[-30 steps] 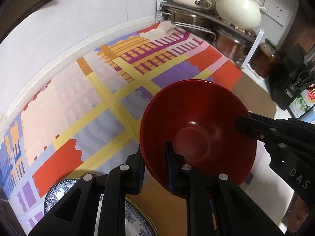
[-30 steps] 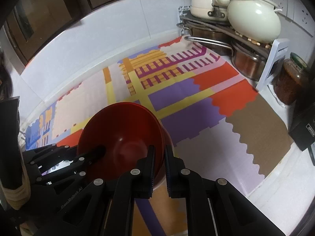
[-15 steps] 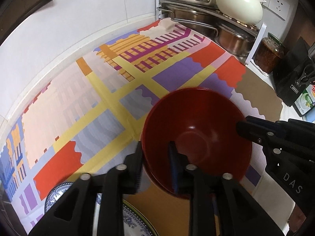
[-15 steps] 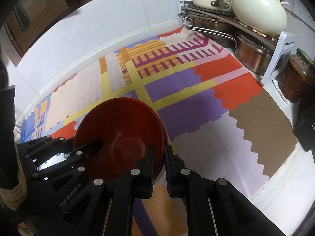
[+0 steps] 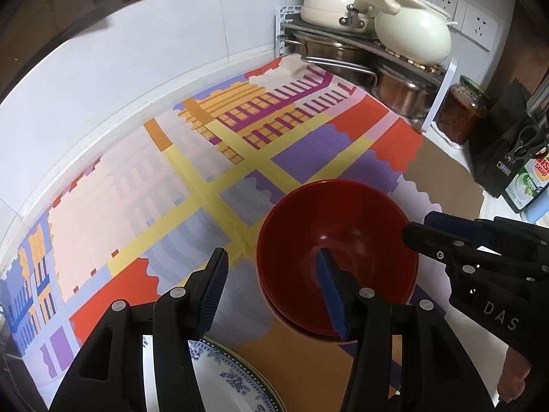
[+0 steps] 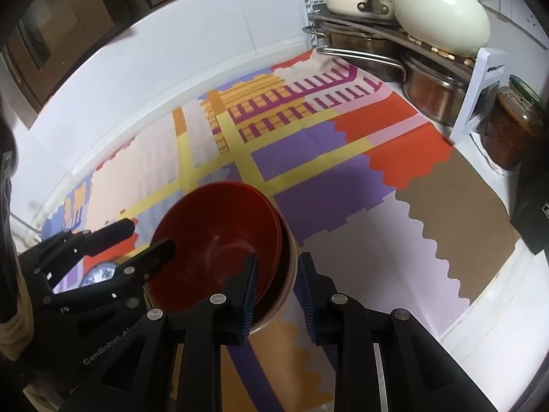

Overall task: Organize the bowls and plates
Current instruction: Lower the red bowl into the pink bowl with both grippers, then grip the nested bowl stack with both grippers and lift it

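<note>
Your left gripper point(image 5: 271, 288) is opening: its jaws straddle the near rim of the red bowl point(image 5: 338, 240), one finger outside on the patterned cloth point(image 5: 212, 178) side, the other inside the bowl, and neither pad presses the rim. Your right gripper point(image 6: 276, 286) is also opening, its jaws narrowly parted across the opposite rim without clamping it. The red bowl sits nested in a second bowl point(image 6: 286, 274) with a pale outer wall, on the cloth. A blue-patterned plate point(image 5: 236, 377) lies just beside the stack, under your left gripper.
</note>
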